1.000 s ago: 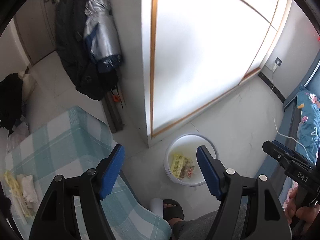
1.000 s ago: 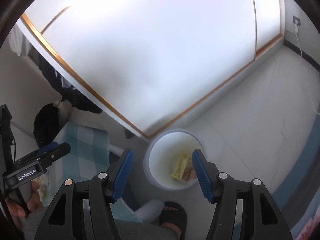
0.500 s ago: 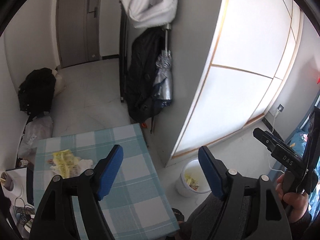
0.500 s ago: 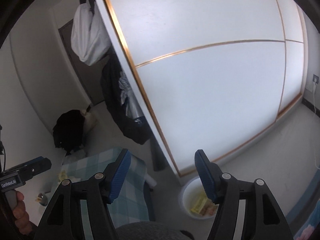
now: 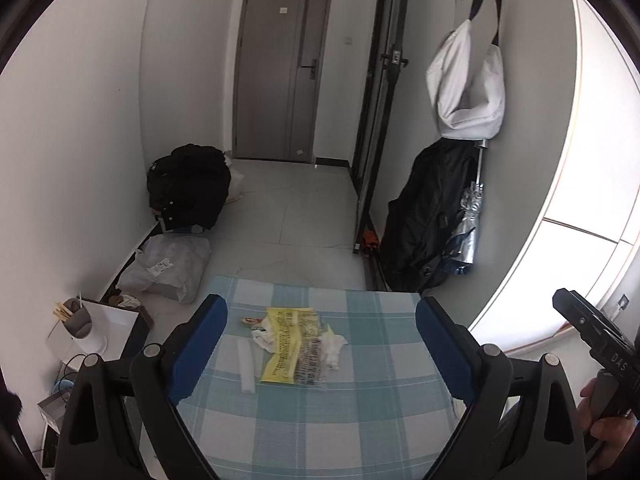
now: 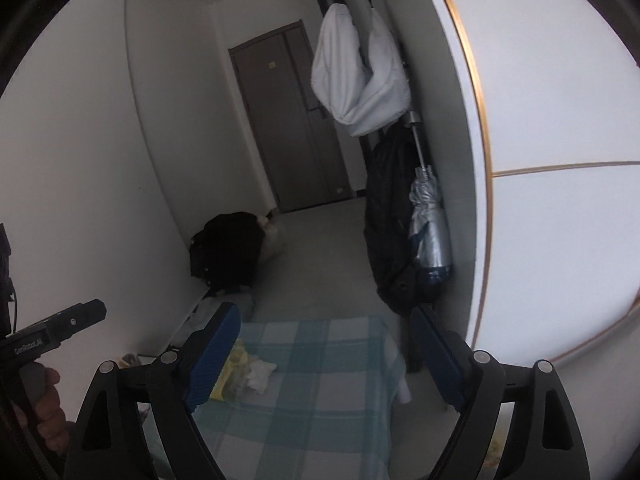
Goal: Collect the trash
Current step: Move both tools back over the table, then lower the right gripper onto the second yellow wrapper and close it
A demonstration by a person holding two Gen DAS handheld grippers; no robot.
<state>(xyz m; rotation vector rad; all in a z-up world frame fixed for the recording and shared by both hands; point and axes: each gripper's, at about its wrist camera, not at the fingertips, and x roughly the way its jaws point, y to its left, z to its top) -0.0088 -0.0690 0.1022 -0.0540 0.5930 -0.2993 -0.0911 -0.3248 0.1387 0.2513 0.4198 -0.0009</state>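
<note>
While both grippers face the table (image 5: 360, 412) with its checked cloth, the trash waits near the middle of the left wrist view, and that seems to be why the two tools are held low and aimed forward: they look set up for the next pick. At the lower left of that view a white box (image 5: 106, 330) with a grey cup (image 5: 78, 322) stands by the wall, with a plastic bag (image 5: 168, 264) on the floor above it. Moving right, a white foam strip (image 5: 246, 366) lies on the cloth, then a yellow wrapper (image 5: 286, 344) with crumpled white tissue (image 5: 334, 346) at its right edge, all touching or nearly so. A black jacket (image 5: 428, 216) and a folded umbrella (image 5: 468, 228) hang further right.

On the left gripper (image 5: 320, 350) the blue fingers (image 5: 198, 352) stand wide apart; they have just been opening, with nothing between them, and the trash sits beyond them, untouched. On the right gripper (image 6: 326, 356), seen in its own view, the fingers (image 6: 214, 354) are likewise spread, have just been opening, and hold nothing; there the wrapper (image 6: 230, 374) and tissue (image 6: 260, 372) peek out beside the left finger.
</note>
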